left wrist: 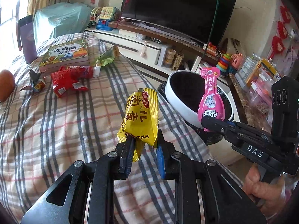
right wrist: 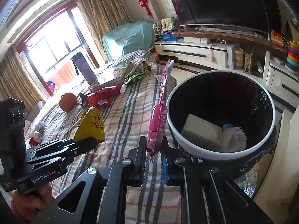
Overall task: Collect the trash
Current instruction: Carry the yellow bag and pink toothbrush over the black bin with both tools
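In my left wrist view the left gripper [left wrist: 143, 145] sits at lower centre, jaws closed on a yellow wrapper [left wrist: 139, 115] that hides both fingertips. At right the right gripper [left wrist: 212, 125] pinches a pink pouch [left wrist: 210, 97] upright in front of the bin [left wrist: 186, 110], whose inside is just black from here. On the plaid cloth [left wrist: 56, 130] at upper left lie a red packet [left wrist: 71, 80], a green packet [left wrist: 106, 57] and a book [left wrist: 65, 56]; an orange thing at the left edge is cut off. In my right wrist view the right gripper [right wrist: 154, 151] grips the pouch [right wrist: 158, 119] edge-on, its print unreadable, just left of the bin [right wrist: 220, 149], which holds a white block and crumpled paper. The left gripper [right wrist: 89, 141] at lower left holds the wrapper [right wrist: 89, 127], tips partly covered.
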`<state>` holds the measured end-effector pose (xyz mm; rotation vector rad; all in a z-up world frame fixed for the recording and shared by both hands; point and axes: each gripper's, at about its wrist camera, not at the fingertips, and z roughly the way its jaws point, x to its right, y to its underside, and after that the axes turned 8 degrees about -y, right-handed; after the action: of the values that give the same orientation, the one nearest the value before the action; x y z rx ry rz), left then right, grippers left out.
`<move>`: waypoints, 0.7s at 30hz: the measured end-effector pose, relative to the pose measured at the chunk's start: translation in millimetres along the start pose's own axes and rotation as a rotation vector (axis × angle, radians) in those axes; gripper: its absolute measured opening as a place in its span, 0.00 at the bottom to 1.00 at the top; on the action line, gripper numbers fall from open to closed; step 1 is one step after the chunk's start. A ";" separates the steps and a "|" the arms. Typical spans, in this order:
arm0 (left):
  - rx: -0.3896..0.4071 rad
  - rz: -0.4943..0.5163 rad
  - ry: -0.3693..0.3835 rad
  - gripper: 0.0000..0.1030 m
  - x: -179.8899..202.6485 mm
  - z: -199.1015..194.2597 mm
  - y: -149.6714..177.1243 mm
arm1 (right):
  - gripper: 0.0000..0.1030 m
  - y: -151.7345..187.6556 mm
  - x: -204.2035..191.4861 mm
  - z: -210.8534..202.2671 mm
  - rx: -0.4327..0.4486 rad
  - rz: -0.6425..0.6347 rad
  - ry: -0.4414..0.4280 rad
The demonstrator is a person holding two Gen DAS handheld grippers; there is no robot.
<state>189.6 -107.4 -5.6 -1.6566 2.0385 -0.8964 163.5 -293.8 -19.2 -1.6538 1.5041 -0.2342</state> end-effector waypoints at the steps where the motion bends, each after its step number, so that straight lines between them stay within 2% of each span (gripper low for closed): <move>1: 0.001 0.005 0.002 0.20 3.1 0.0 -0.9 | 0.14 -0.2 3.4 -3.6 0.005 0.004 0.003; 21: -0.003 0.065 0.038 0.20 45.1 6.0 -10.9 | 0.14 1.7 37.4 -33.0 0.048 0.053 0.057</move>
<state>190.3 -153.5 2.3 -1.5768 2.1069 -0.9100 150.5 -341.8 -15.1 -1.5790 1.5713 -0.2880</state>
